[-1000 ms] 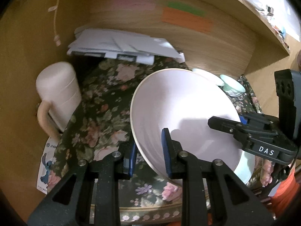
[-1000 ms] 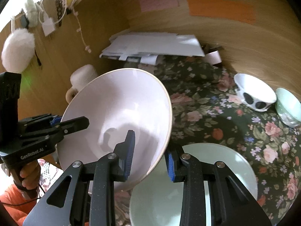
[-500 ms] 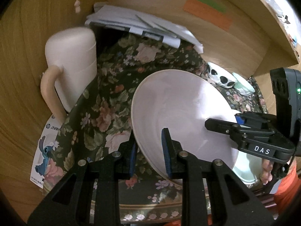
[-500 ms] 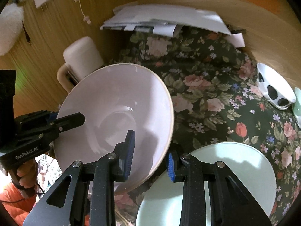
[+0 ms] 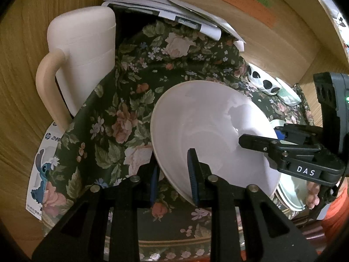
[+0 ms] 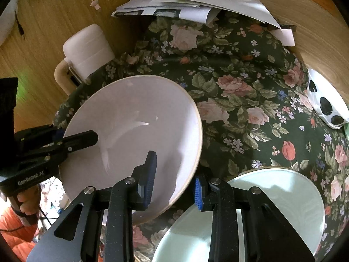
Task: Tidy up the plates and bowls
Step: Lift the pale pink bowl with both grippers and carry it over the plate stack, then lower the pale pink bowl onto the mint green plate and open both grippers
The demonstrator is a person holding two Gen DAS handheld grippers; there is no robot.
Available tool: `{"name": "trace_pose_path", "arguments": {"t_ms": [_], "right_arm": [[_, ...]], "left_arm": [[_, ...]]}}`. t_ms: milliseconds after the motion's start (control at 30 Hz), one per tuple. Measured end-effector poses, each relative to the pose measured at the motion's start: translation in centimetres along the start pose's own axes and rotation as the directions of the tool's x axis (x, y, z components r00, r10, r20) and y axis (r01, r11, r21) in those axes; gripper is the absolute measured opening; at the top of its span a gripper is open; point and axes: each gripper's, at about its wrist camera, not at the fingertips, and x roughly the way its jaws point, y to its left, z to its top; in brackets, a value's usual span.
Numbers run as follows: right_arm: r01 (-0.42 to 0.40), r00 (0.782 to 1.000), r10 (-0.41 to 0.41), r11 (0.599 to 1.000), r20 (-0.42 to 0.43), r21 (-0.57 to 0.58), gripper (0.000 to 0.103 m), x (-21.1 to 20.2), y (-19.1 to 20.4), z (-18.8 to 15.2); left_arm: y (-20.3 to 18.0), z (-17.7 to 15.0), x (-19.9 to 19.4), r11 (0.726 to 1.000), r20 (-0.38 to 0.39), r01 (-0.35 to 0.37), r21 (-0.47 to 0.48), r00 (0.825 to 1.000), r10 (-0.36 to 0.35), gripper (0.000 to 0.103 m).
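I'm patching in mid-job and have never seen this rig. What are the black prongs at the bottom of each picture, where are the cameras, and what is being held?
There is no robot arm: a person holds a two-finger gripper in each hand, and each gripper carries a fisheye camera looking along its own fingers. So the black prongs low in the left wrist view are the left gripper, and those low in the right wrist view are the right gripper; each view also shows the other gripper from the side.

Both grippers are shut on the rim of one large pale pink bowl, at opposite sides, holding it tilted over a dark floral cloth.

On the cloth lie a pale green plate and a spotted bowl. A cream jug stands beside it, papers behind.
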Motion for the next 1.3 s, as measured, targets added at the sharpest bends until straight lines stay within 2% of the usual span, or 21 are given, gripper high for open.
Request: {"name": "trace_pose_path", "arguments": {"t_ms": [300,400,467,600,700,900,1033,1167,1300], "right_arm": [[-0.003,1.000,0.003,1.000,0.018,-0.001,0.031,-0.9,-0.7,-0.4],[0.000,0.999,0.000,1.000,0.045,0.001,0.035,-2.0,-0.9,-0.4],[0.004,0.998,-0.004,1.000,0.066,0.003,0.040,-2.7,-1.0,-0.4],[0.016,0.993,-0.017,1.000,0.119,0.010,0.046,-4.5,-1.5,-0.6],[0.021,0.988,-0.024,1.000,0.150,0.022,0.052,-5.6,-1.9,-0.7],[0.072,0.970,-0.078,0.997,0.230,0.034,0.054,-8.9,-3.3,-1.0],[0.127,0.949,-0.136,0.991,0.286,0.051,0.062,-11.4,-4.7,-1.2],[0.188,0.924,-0.202,0.979,0.326,0.074,0.065,-13.2,-6.3,-1.3],[0.215,0.910,-0.238,0.971,0.340,0.104,0.066,-14.2,-8.4,-1.4]], "left_arm": [[-0.3,0.5,-0.5,1.000,0.020,-0.023,0.008,1.000,0.023,0.026],[-0.4,0.7,-1.1,0.999,0.043,-0.051,0.006,0.998,0.050,0.034],[-0.4,0.8,-1.6,0.998,0.059,-0.066,0.001,0.996,0.065,0.043],[-0.5,1.2,-2.6,0.996,0.088,-0.090,-0.003,0.992,0.090,0.049],[-0.9,1.7,-3.7,0.995,0.118,-0.100,-0.004,0.988,0.100,0.057],[-3.3,3.0,-5.8,0.995,0.191,-0.086,0.041,0.979,0.077,0.071],[-5.1,4.1,-6.7,0.995,0.241,-0.071,0.073,0.969,0.051,0.082],[-7.0,5.6,-7.0,0.994,0.274,-0.056,0.096,0.961,0.028,0.084],[-8.9,7.2,-6.8,0.994,0.289,-0.039,0.104,0.957,0.007,0.089]]}}
